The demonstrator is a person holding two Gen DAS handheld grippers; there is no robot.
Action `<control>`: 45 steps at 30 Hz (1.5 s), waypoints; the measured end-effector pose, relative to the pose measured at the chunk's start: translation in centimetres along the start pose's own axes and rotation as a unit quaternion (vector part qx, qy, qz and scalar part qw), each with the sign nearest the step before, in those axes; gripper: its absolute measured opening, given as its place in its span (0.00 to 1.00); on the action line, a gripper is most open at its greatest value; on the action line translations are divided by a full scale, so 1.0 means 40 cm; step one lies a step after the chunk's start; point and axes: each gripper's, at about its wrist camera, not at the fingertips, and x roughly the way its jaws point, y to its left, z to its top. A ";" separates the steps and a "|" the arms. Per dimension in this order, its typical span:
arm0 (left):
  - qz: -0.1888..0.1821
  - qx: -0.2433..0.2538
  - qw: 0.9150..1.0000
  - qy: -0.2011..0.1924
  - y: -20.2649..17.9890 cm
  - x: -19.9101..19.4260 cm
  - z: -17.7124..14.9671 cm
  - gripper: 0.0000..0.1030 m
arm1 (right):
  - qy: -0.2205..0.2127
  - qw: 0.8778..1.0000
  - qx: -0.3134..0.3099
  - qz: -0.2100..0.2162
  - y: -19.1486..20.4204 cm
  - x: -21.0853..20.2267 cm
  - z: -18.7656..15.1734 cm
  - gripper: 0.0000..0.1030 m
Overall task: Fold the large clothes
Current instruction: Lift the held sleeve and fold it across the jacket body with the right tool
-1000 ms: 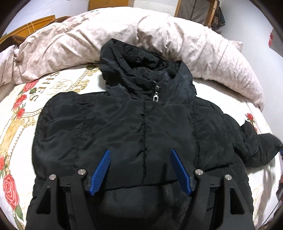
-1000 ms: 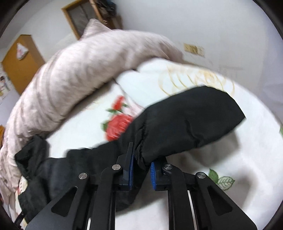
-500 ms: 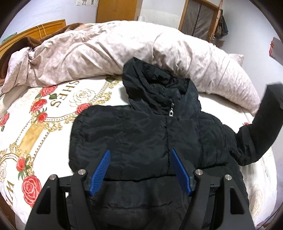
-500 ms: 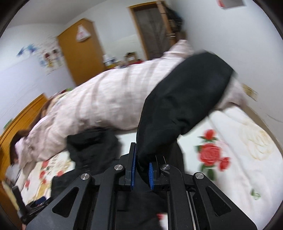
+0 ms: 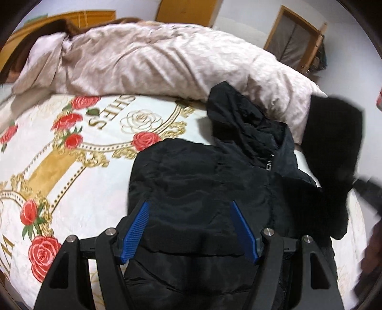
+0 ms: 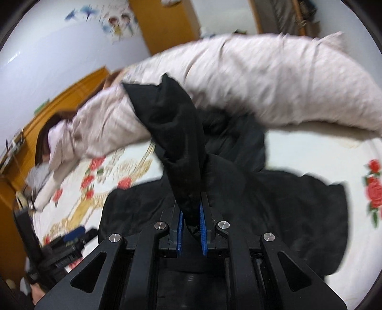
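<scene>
A: Left hand-held gripper [image 5: 189, 229] pose?
B: Pitched down over the black jacket [image 5: 203, 190], blue pads spread wide, nothing pinched. The jacket's hem sits right under and between the two fingers.

A: Right hand-held gripper [image 6: 191, 229]?
B: Also angled down at the jacket. Jaws narrow, clamped on the black sleeve [image 6: 172, 128]. The sleeve rises out of the pads and stands up in the air above the jacket body, cuff end topmost. Frame is motion-blurred.

A: Sleeve visible from the left wrist view?
B: Yes, the sleeve [image 5: 334, 143] shows as a dark blurred shape raised at the jacket's right side, next to the hood [image 5: 241, 114].

A: Where does the jacket lie?
B: Flat on the bed [image 5: 71, 167], front up, zipper pull [image 5: 269, 166] below the hood. Hood end points toward the rumpled pink duvet [image 5: 155, 59] and touches its edge. Rose-print sheet is bare to the jacket's left.

A: Left gripper in the right view?
B: Dark blurred rig at the jacket's lower left corner, probably it; can't tell for sure.

A: Anything else?
B: Wooden headboard [image 6: 71, 95] beyond the duvet, wooden door [image 6: 162, 21] behind that.
</scene>
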 end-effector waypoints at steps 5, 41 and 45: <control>-0.009 -0.001 1.000 -0.017 0.008 -0.014 0.021 0.70 | 0.050 0.998 -0.011 0.019 0.033 0.129 -0.082 0.15; -0.056 0.036 0.997 0.044 -0.116 0.218 -0.061 0.15 | 0.011 0.984 0.059 -0.168 -0.436 0.066 -0.135 0.41; -0.047 0.044 0.997 0.044 -0.122 0.223 -0.070 0.17 | 0.014 0.983 0.058 -0.171 -0.445 0.088 -0.139 0.41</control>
